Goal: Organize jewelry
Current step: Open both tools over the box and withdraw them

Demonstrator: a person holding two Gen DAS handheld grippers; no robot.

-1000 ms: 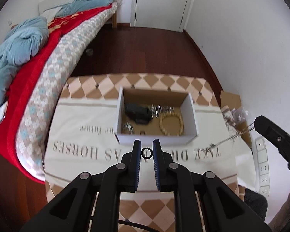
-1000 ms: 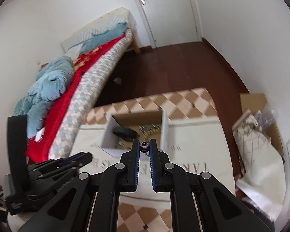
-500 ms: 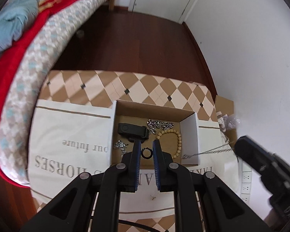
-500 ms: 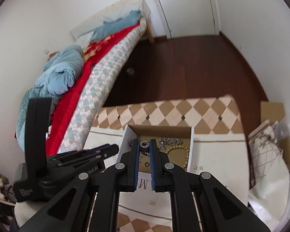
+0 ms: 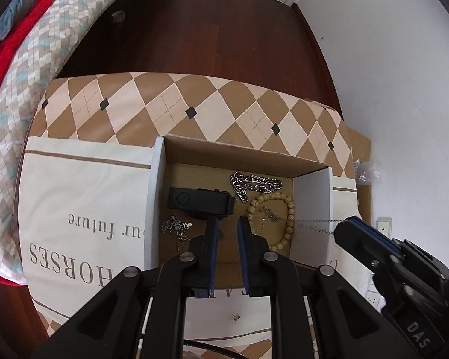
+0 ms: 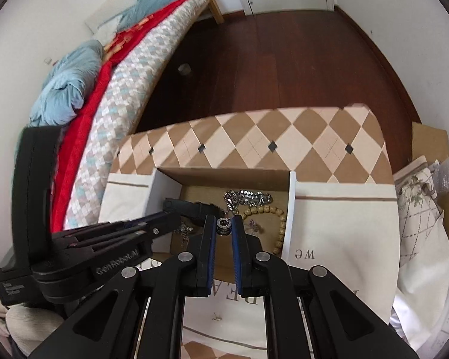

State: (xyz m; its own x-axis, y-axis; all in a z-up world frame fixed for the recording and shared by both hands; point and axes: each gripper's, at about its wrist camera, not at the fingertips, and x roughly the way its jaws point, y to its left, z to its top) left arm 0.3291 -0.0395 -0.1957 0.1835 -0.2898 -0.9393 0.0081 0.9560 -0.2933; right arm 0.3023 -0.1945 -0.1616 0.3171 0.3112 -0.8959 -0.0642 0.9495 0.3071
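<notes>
An open cardboard box (image 5: 311, 191) stands on the table. In it lie a black case (image 5: 200, 202), a silver chain (image 5: 254, 184), a wooden bead bracelet (image 5: 287, 218) and a small dark pendant piece (image 5: 175, 227). My left gripper (image 5: 227, 224) hangs over the box, jaws slightly apart with nothing between them. My right gripper (image 6: 224, 226) is shut on a silver ring pendant (image 6: 224, 226); its thin chain (image 5: 314, 223) trails over the box's right wall. The right gripper also shows in the left wrist view (image 5: 348, 229).
A small earring (image 5: 236, 317) lies on the white printed cloth (image 5: 86, 209) in front of the box. A checked tablecloth (image 5: 152, 104) covers the table. A bed (image 6: 128, 68) stands at the left, dark wooden floor beyond, and a cloth bag (image 6: 419, 197) at the right.
Both grippers moved forward over the box. The small black ring that sat between my left fingers is gone from them. The right gripper still holds the pendant and chain.
</notes>
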